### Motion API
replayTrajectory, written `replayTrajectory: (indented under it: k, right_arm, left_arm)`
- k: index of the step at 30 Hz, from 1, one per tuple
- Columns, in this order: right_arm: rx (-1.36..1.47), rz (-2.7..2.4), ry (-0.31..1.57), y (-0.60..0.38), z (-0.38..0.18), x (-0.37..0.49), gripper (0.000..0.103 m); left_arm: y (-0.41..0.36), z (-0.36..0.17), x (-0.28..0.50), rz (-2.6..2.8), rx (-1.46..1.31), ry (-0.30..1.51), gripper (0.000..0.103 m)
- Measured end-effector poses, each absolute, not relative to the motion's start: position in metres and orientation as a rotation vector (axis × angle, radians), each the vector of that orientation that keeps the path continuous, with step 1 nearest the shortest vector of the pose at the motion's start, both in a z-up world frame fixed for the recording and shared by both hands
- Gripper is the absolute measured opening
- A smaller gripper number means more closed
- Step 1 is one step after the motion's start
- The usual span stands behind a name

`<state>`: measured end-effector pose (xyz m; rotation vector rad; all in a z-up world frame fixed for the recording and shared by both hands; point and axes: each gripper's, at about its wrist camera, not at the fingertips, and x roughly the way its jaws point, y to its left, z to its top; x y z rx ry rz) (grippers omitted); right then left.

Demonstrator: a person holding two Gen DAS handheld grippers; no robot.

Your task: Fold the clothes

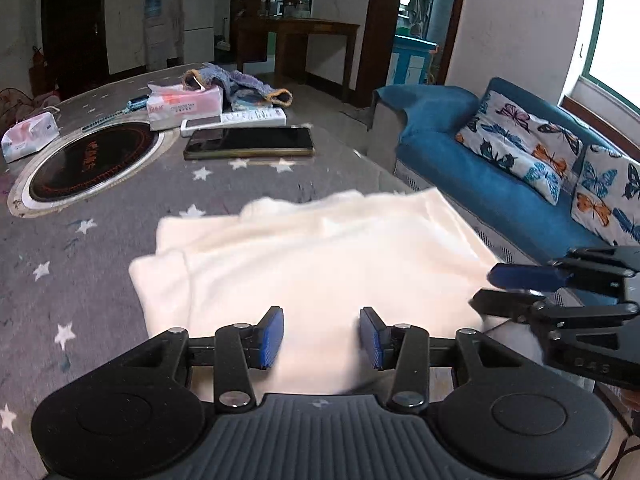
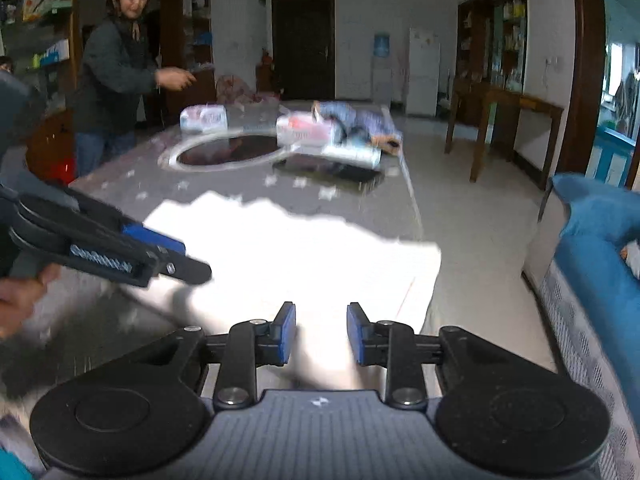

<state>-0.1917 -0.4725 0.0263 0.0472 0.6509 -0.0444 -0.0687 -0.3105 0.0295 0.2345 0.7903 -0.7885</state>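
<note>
- White soft-knit garment point(image 1: 320, 256): lies on the grey star-patterned tablecloth point(image 1: 100, 240) at the near right part of the table, its right side along the table edge that faces the blue sofa point(image 1: 472, 168). In the left wrist view it fills the centre, with layered edges at 9 o'clock and a rumpled border at 12 o'clock, so it is already doubled at least in part.
- Left gripper point(image 1: 322, 338): jaws stand wide apart over the near hem, with nothing between them.
- Right gripper point(image 2: 321, 334): jaws apart, nothing held. The left wrist view shows it at 3 o'clock, by the garment's right near corner; whether it touches the cloth cannot be told.
- Surroundings: a black phone point(image 1: 248, 142), a tissue box point(image 1: 184, 106) and a round black inset hob point(image 1: 88, 164) lie beyond the garment, toward 11 to 12 o'clock, apart from it.
- Step in hand, as a judgement: both grippers stand empty at the near edge. This fits either reaching for a further fold or letting go after one; the pictures do not settle which.
- Any further fold would call for pinching all layers at both near corners together and keeping the edges square.
</note>
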Motion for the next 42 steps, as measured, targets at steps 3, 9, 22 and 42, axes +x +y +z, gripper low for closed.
replayTrajectory:
  k: [3,9,22,42]
  right_arm:
    - [0.043,-0.042,0.663,-0.473,0.016,-0.195,0.024]
    - [0.033,-0.028,0.635,-0.471,0.03,-0.197,0.024]
    - [0.06,-0.012,0.657,-0.466,0.023,-0.187,0.026]
    - [0.101,-0.06,0.646,-0.452,0.021,-0.188,0.048]
  left_arm:
    - [-0.303,0.03,-0.07,-0.779,0.218,0.792,0.046]
    - [-0.281,0.036,-0.067,-0.74,0.178,0.784,0.046]
    - [-0.246,0.037,-0.063,-0.721,0.114,0.767,0.045]
    - [-0.24,0.039,-0.063,-0.676,0.111,0.792,0.068]
